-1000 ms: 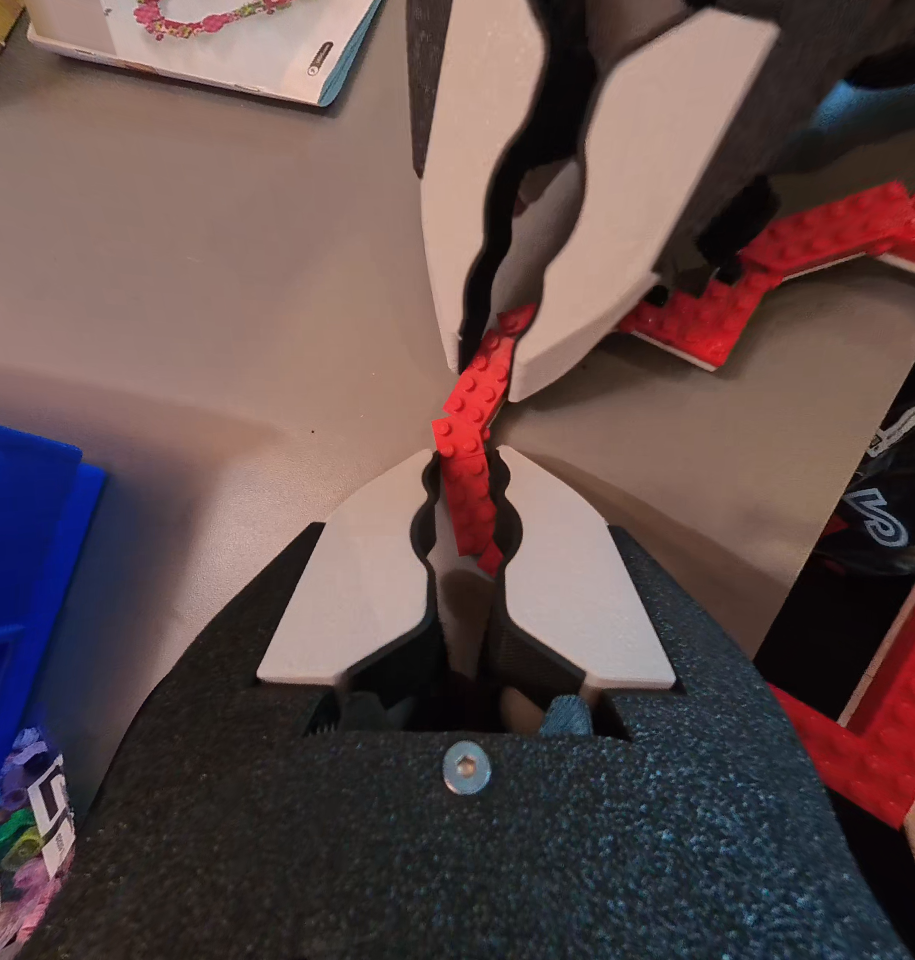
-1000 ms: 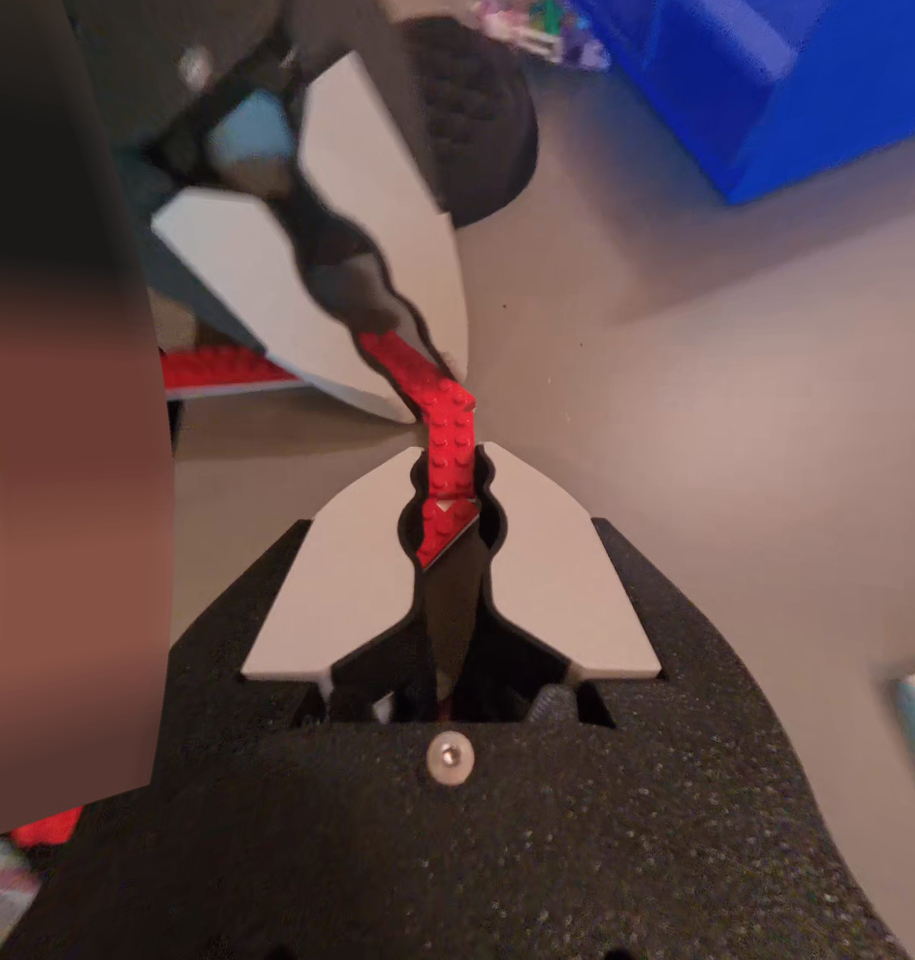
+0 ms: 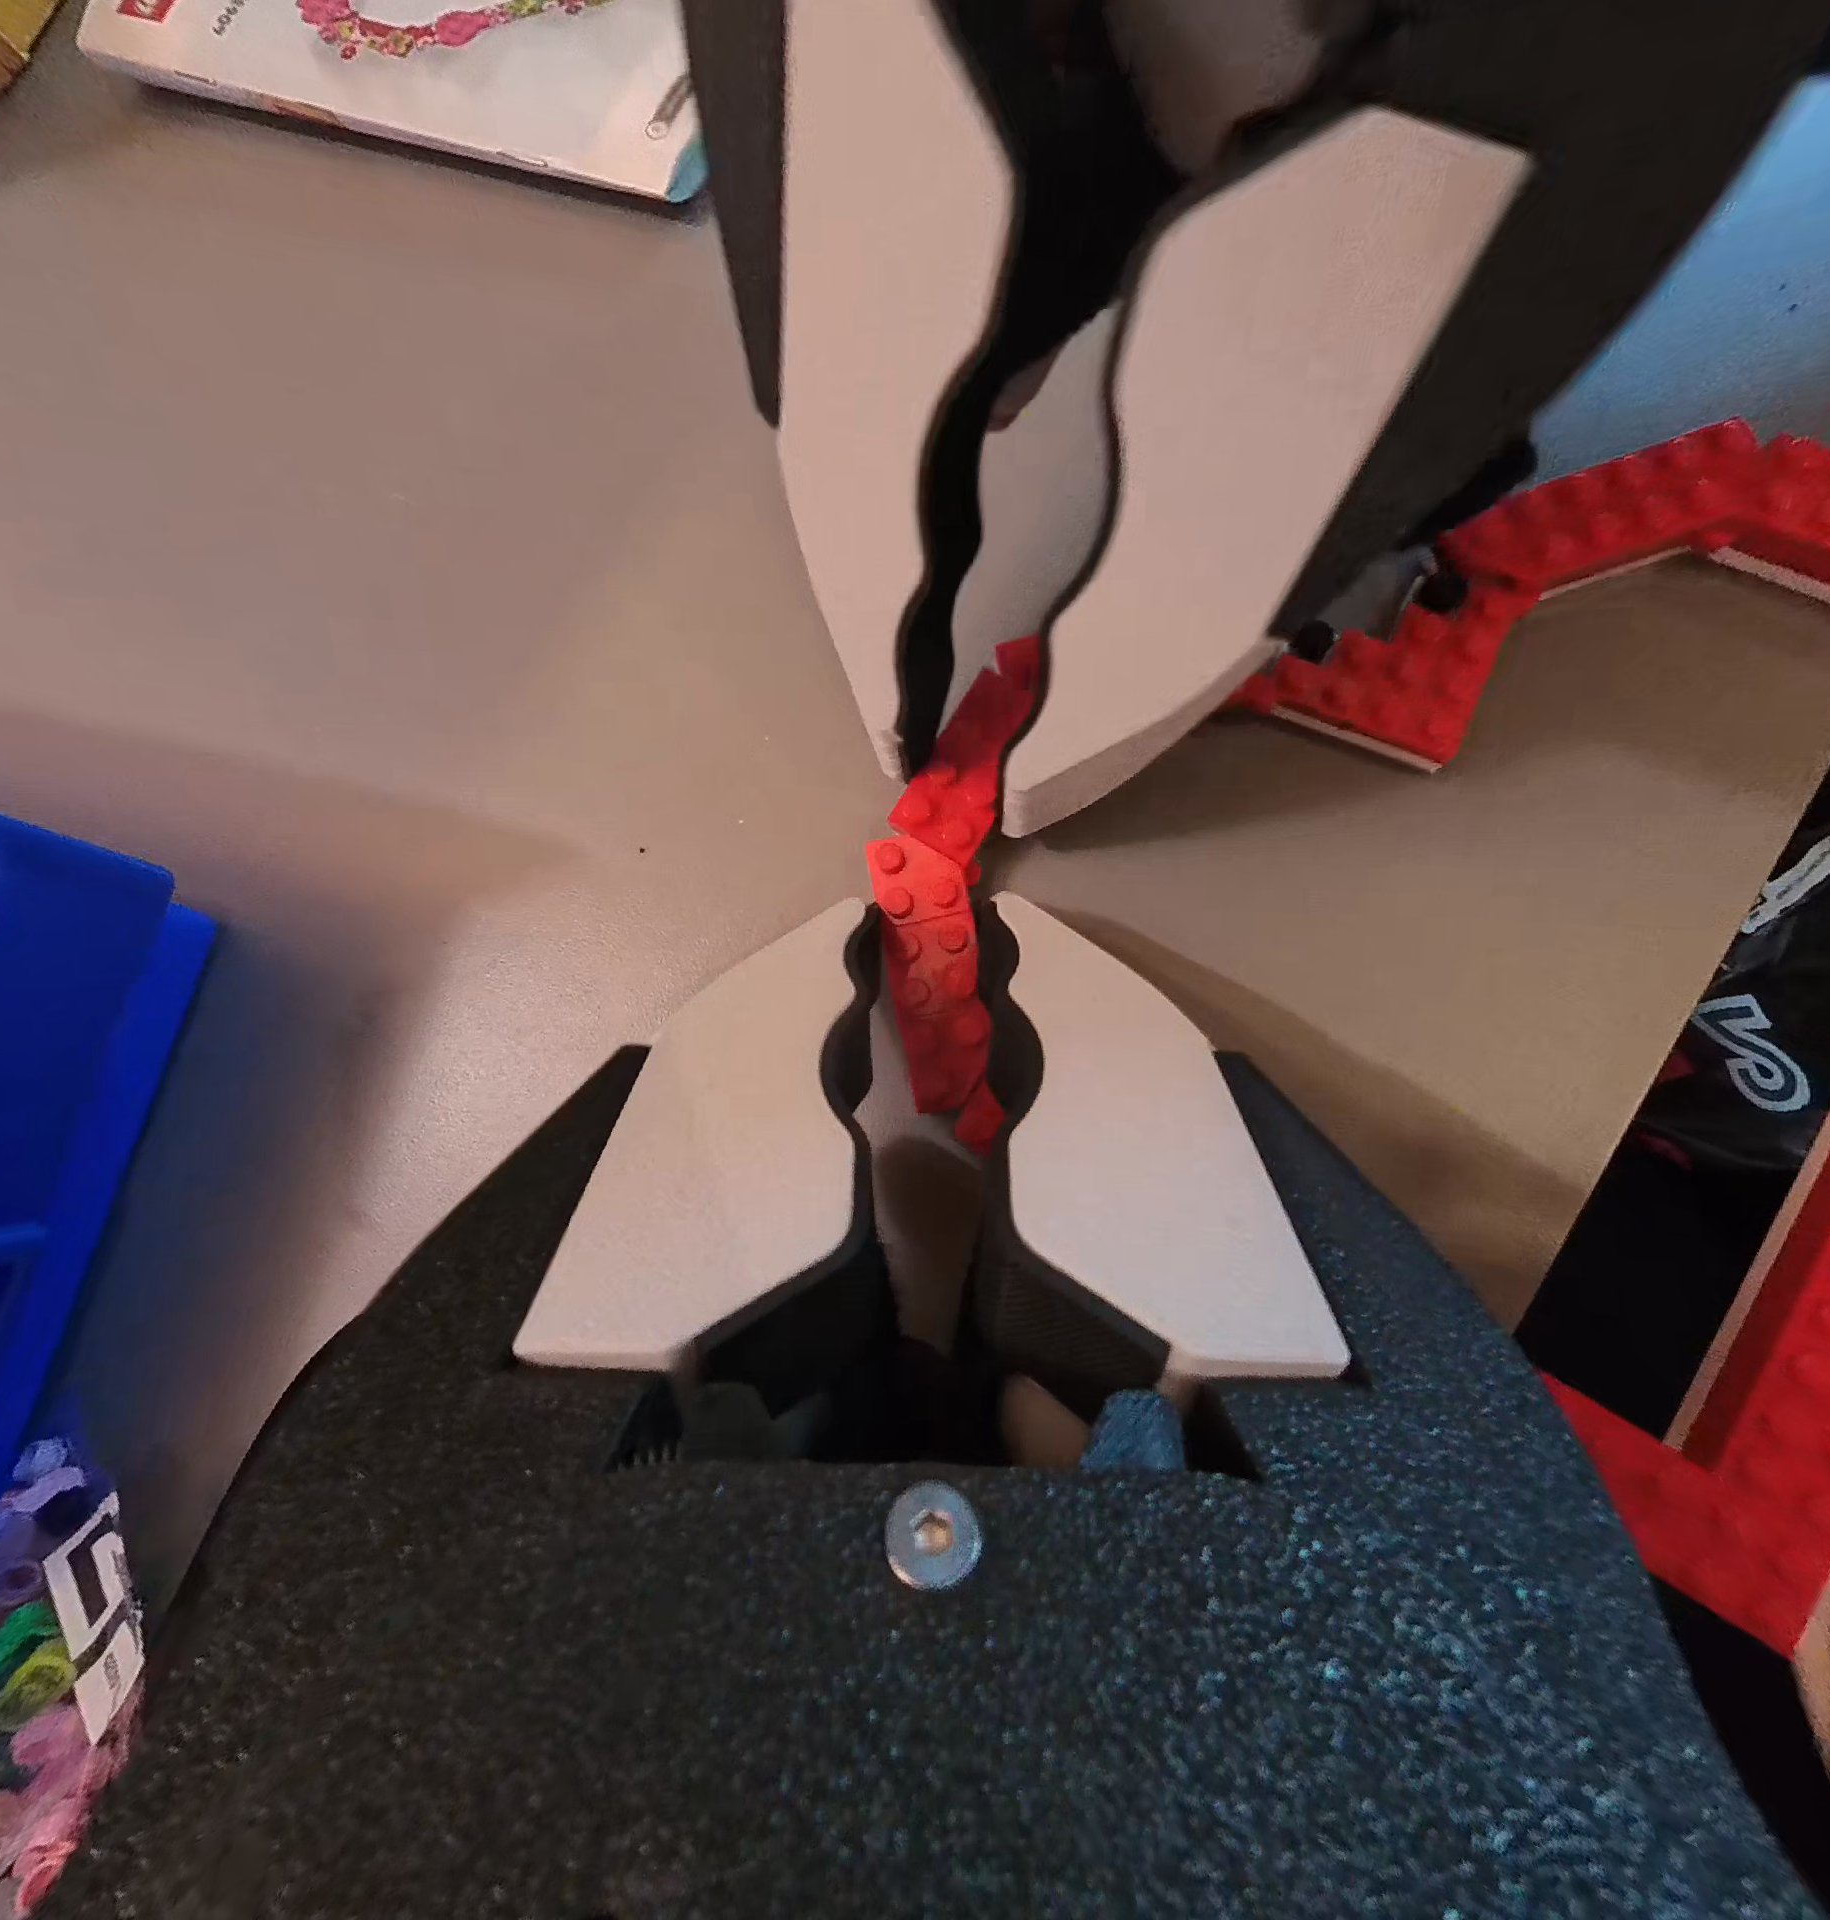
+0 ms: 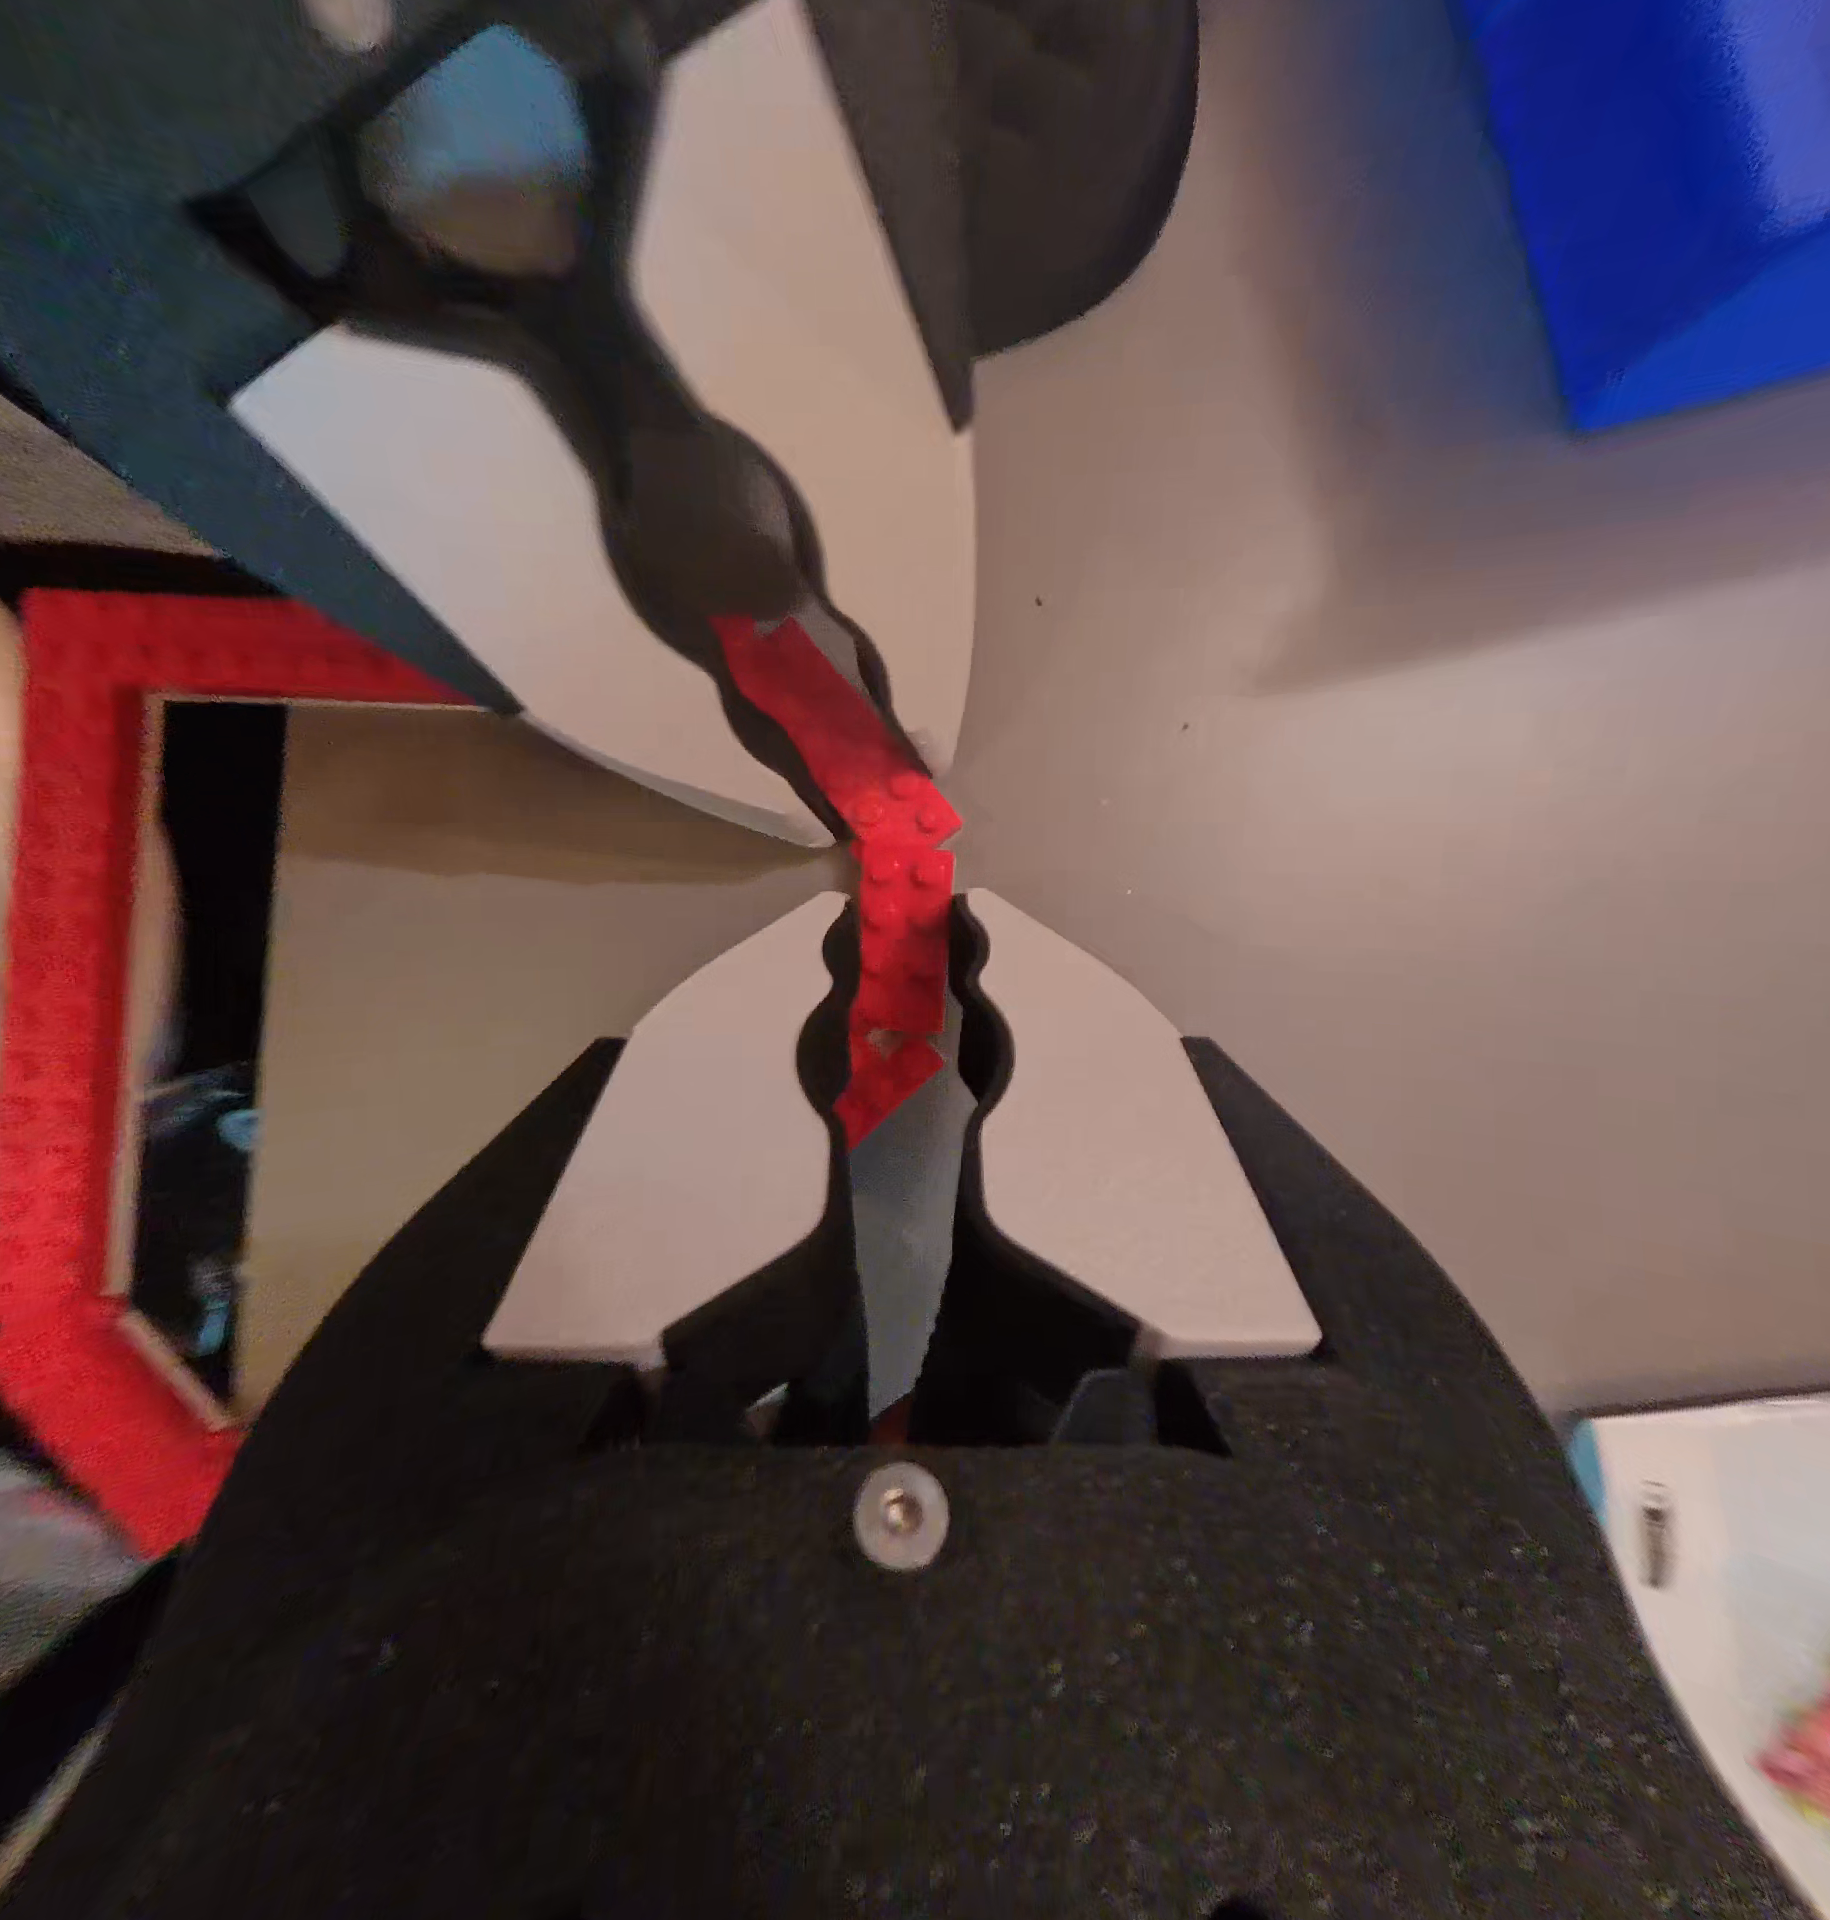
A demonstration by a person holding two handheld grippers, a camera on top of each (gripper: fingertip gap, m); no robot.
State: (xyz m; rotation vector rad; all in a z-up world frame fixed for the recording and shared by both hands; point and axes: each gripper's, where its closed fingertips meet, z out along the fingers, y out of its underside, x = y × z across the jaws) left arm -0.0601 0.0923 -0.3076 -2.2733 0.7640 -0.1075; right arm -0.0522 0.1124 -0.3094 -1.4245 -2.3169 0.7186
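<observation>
Two short red studded plates meet end to end at an angle above the grey table (image 3: 371,623). My left gripper (image 3: 932,906) is shut on the near red plate (image 3: 937,997). My right gripper (image 3: 952,795) reaches in from the top and is shut on the far red plate (image 3: 978,727). In the right wrist view my right gripper (image 4: 903,899) grips its red plate (image 4: 895,966), and the left gripper (image 4: 880,795) comes from the upper left, shut on the other plate (image 4: 807,707). The fingertips of the two grippers nearly touch.
A large red frame of studded plates (image 3: 1513,582) lies behind and to the right, at the table's edge; it also shows in the right wrist view (image 4: 69,935). A blue bin (image 3: 59,1039), a bag of small coloured pieces (image 3: 28,1662) and a white booklet (image 3: 423,73) lie to the left. Both grippers' tips are close together, under 4 cm apart.
Both grippers keep their hold on the red plates. The right gripper has shifted a little, so the red frame now shows at the left of its view.
</observation>
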